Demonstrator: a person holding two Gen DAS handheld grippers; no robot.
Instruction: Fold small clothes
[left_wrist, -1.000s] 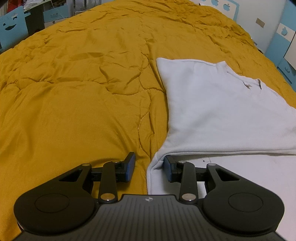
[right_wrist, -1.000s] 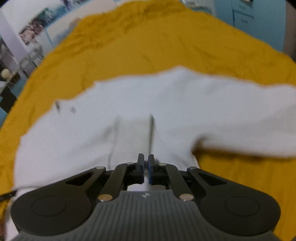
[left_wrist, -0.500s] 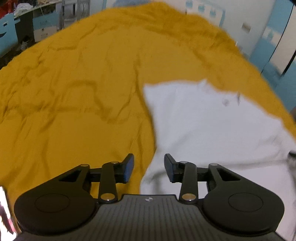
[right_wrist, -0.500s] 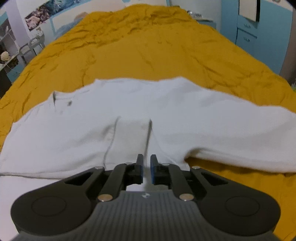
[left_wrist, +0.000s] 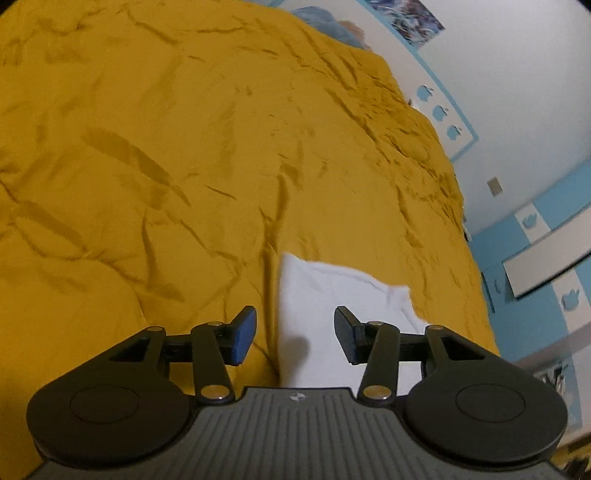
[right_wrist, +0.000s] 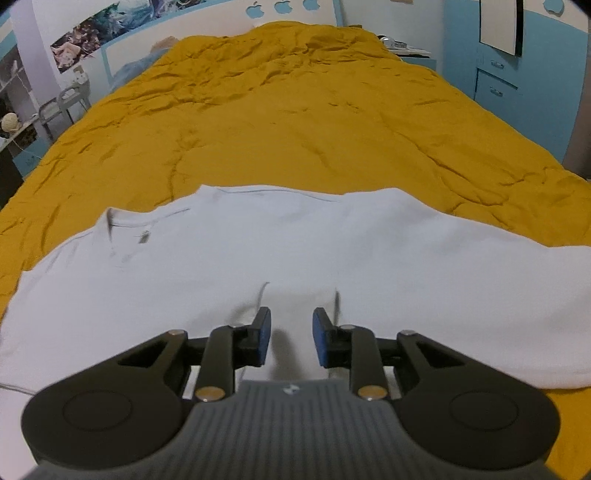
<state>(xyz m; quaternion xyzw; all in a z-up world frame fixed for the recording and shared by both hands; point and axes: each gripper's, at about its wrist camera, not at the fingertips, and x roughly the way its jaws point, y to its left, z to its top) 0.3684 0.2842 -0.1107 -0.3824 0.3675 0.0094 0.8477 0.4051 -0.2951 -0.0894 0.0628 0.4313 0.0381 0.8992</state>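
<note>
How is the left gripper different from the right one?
The left gripper gapes wider than the right gripper. The left straddles the edge of the white cotton shirt over the mustard-yellow quilt; the right sits fully over shirt. Both are open, holding nothing.

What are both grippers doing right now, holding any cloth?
Left gripper: open, holding nothing, over the white shirt edge.
Right gripper: open, holding nothing, above the shirt.
</note>
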